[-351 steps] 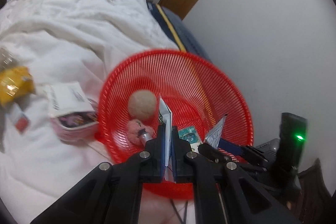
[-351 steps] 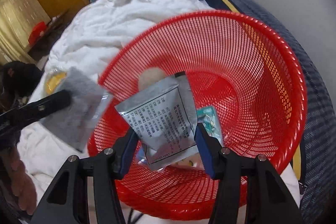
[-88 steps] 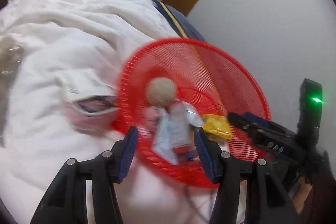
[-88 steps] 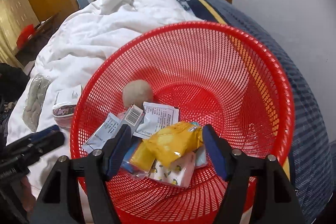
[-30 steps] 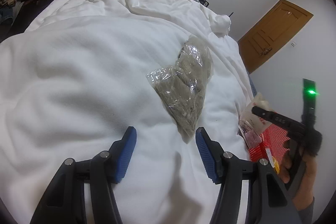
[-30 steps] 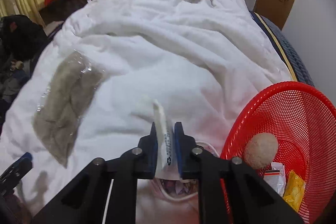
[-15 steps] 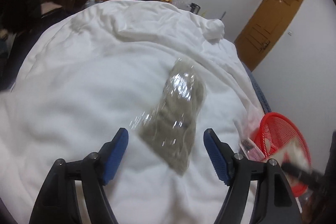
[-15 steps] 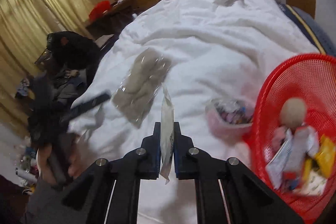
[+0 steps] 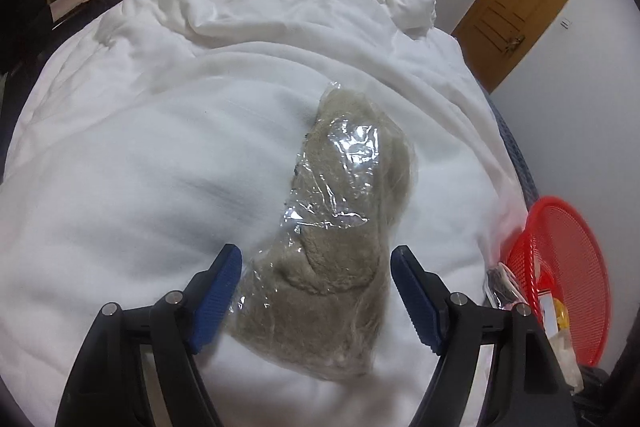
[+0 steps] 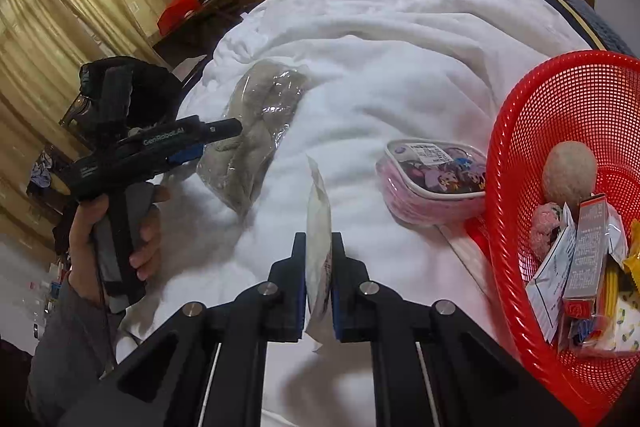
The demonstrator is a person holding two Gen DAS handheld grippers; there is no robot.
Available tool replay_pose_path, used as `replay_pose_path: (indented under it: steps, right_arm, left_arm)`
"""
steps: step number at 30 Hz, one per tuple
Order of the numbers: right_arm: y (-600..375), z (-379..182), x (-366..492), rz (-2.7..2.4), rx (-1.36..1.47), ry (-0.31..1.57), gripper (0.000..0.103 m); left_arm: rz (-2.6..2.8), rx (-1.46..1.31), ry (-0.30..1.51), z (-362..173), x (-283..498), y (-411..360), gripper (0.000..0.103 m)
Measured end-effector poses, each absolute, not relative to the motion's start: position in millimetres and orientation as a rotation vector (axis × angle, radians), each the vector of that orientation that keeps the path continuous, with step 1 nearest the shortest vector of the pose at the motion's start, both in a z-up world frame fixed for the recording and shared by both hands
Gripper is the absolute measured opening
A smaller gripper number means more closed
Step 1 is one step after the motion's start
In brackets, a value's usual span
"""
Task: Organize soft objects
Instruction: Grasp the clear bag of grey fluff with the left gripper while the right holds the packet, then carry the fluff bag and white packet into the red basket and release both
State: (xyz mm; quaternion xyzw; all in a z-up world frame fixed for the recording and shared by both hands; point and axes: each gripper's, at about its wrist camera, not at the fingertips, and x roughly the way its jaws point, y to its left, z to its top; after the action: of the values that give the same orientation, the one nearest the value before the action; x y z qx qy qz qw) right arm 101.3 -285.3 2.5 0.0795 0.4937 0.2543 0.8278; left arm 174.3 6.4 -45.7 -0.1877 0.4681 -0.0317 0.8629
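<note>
A clear plastic bag of grey fleece point(image 9: 340, 219) lies on the white duvet point(image 9: 160, 147). My left gripper point(image 9: 316, 291) is open, its blue pads on either side of the bag's near end. In the right wrist view the left gripper point(image 10: 208, 143) sits at the same bag point(image 10: 252, 139). My right gripper point(image 10: 319, 267) is shut on a thin white packet point(image 10: 318, 227), held edge-on above the duvet. A red mesh basket point(image 10: 560, 99) at the right holds a beige ball point(image 10: 570, 171), a pink plush and several packets.
A pink pouch with cartoon print point(image 10: 432, 183) lies beside the basket. The basket point(image 9: 560, 267) shows at the left wrist view's right edge. A wooden door point(image 9: 516, 7), a dark desk point(image 10: 192, 23) and curtains stand beyond the bed.
My left gripper has moved in over the fleece bag, so its near end now lies between the open pads. My right gripper still holds the white packet, left of the basket.
</note>
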Motion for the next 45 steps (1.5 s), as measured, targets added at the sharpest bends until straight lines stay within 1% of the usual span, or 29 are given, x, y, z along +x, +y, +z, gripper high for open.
replay_pose_path:
  steps: [4, 6, 8, 12, 13, 14, 15, 16, 17, 18, 20, 23, 26, 28, 32, 35, 39, 42, 45]
  right_arm:
    - [-283, 3, 98, 0.533, 0.146, 1.042, 0.009]
    - [-281, 3, 96, 0.535, 0.138, 1.043, 0.01]
    - [-281, 2, 98, 0.535, 0.132, 1.045, 0.01]
    - [-282, -1, 97, 0.53, 0.129, 1.054, 0.01]
    - [-282, -1, 97, 0.528, 0.127, 1.056, 0.01]
    - [-282, -2, 97, 0.527, 0.127, 1.057, 0.01]
    - [-282, -2, 96, 0.527, 0.126, 1.058, 0.01]
    - [-281, -3, 96, 0.528, 0.124, 1.061, 0.01]
    - [-279, -4, 96, 0.531, 0.12, 1.067, 0.01]
    - [-278, -5, 95, 0.533, 0.117, 1.071, 0.01]
    - [-274, -8, 94, 0.537, 0.109, 1.08, 0.01]
    - [-268, -14, 93, 0.539, 0.091, 1.098, 0.01]
    - [-267, -19, 93, 0.534, 0.082, 1.12, 0.01]
    - [-268, -18, 92, 0.525, 0.09, 1.109, 0.01]
    - [-272, -6, 90, 0.535, 0.1, 1.065, 0.008]
    - [-278, 14, 87, 0.54, 0.11, 1.007, 0.007]
    - [-295, 63, 83, 0.534, 0.091, 0.896, 0.007]
    - [-318, 88, 76, 0.514, 0.072, 0.847, 0.007]
    - [-348, 92, 68, 0.481, 0.088, 0.824, 0.007]
  left_arm:
    - [-0.032, -0.447, 0.946, -43, 169, 19, 0.08]
    - [-0.029, -0.408, 0.962, -46, 172, 13, 0.08]
    - [-0.023, -0.337, 0.985, -51, 178, 2, 0.083]
    - [-0.001, -0.352, 0.986, -53, 182, -4, 0.084]
    - [-0.006, -0.375, 0.984, -53, 181, -3, 0.082]
    - [-0.012, -0.389, 0.984, -53, 179, -3, 0.062]
    - [-0.017, -0.394, 0.997, -55, 177, -3, 0.051]
    - [-0.026, -0.404, 1.02, -59, 176, -3, 0.037]
    - [-0.044, -0.425, 1.026, -61, 173, -2, 0.02]
    - [-0.073, -0.44, 1.019, -61, 168, -3, 0.016]
    - [-0.105, -0.432, 0.998, -60, 154, -6, 0.013]
    - [-0.168, -0.485, 0.982, -56, 130, -2, 0.012]
    - [-0.22, -0.574, 0.911, -45, 97, 10, 0.012]
    - [-0.25, -0.641, 0.883, -42, 77, 16, 0.012]
    - [-0.295, -0.689, 0.833, -30, 54, 13, 0.012]
    - [-0.297, -0.649, 0.821, -21, 49, 0, 0.012]
    - [-0.342, -0.638, 0.826, -13, 45, -22, 0.012]
    - [-0.385, -0.638, 0.851, -4, 49, -45, 0.012]
    - [-0.414, -0.579, 0.871, 10, 58, -72, 0.012]
